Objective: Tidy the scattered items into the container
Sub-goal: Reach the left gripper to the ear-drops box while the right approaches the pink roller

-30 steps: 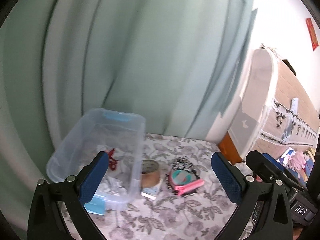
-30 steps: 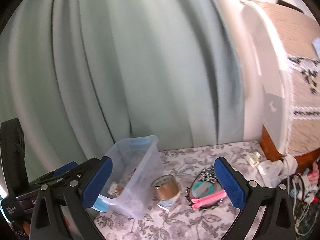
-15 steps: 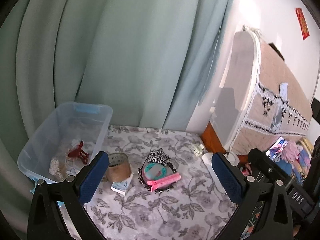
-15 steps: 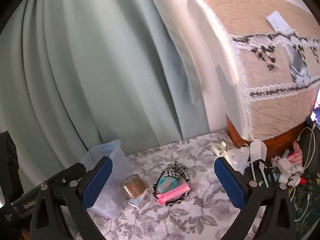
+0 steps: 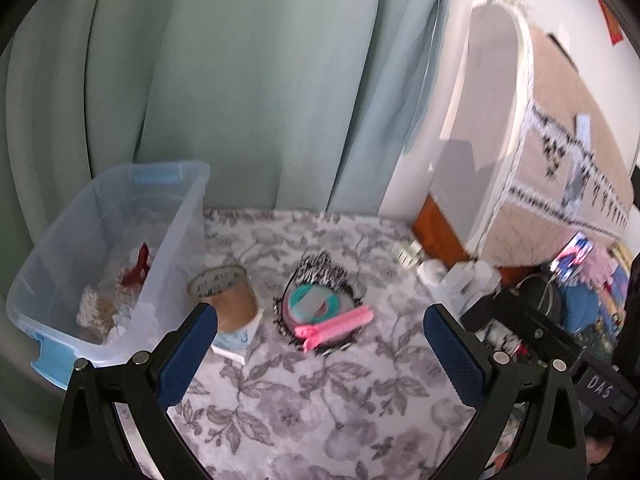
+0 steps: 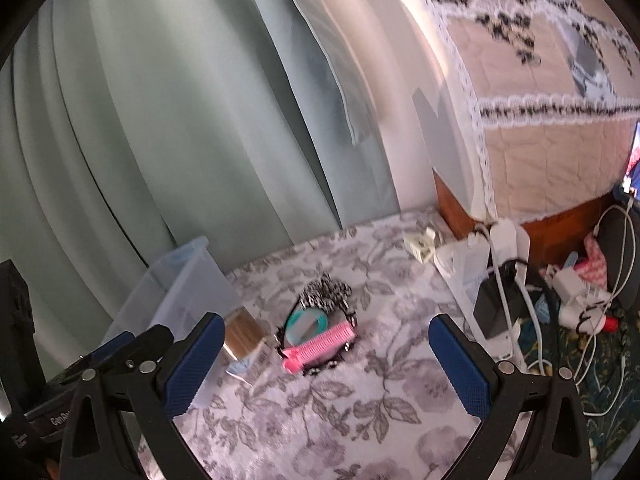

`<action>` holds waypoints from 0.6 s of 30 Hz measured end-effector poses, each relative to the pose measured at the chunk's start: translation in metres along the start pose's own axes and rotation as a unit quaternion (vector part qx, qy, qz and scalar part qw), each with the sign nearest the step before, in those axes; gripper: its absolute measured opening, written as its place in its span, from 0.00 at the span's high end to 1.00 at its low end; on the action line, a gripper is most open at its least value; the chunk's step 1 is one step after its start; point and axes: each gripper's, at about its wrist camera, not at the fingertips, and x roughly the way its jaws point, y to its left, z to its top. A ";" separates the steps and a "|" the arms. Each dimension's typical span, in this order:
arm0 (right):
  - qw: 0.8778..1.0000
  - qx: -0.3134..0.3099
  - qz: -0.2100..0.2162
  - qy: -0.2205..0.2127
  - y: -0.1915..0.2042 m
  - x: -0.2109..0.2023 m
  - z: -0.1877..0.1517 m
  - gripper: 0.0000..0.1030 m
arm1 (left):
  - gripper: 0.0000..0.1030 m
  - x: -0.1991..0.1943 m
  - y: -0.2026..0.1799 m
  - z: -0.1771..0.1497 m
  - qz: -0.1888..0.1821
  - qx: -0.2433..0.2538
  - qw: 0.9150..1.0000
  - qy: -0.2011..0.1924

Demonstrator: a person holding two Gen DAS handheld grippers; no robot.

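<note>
A clear plastic bin (image 5: 176, 216) (image 6: 188, 280) with blue latches stands at the left of a floral cloth, holding a red clip (image 5: 138, 270) and pale bits. Right of it a brown tape roll (image 5: 226, 294) (image 6: 242, 330) rests on a small white box (image 5: 240, 340). In the middle lies a black-framed oval mirror (image 5: 316, 304) (image 6: 310, 326) with a zebra scrunchie (image 5: 322, 272) (image 6: 326, 294) at its top and a pink clip (image 5: 334, 322) (image 6: 320, 344) across it. My left gripper (image 5: 320, 356) and right gripper (image 6: 326, 364) hover open before these, holding nothing.
Green curtains (image 5: 240, 80) hang behind the table. At the right stand a quilt-covered cabinet (image 6: 540, 100), a power strip (image 6: 508, 240) with chargers and cables, a white plug (image 6: 420, 244) and a lit phone (image 5: 572, 256). The floral cloth (image 5: 320, 420) spreads in front.
Both views have swung right and dropped closer to the table. The mirror and pink clip now sit centred between the fingers. No item has moved.
</note>
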 end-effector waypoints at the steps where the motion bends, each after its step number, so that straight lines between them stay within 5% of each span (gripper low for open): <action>1: 1.000 0.000 -0.002 0.007 -0.001 0.005 -0.002 0.00 | 0.00 0.004 0.000 -0.002 0.006 0.003 1.000 0.004; 18: 0.992 0.014 -0.003 0.126 -0.020 0.084 -0.039 0.00 | 0.00 0.083 0.019 -0.033 0.033 0.009 0.996 0.083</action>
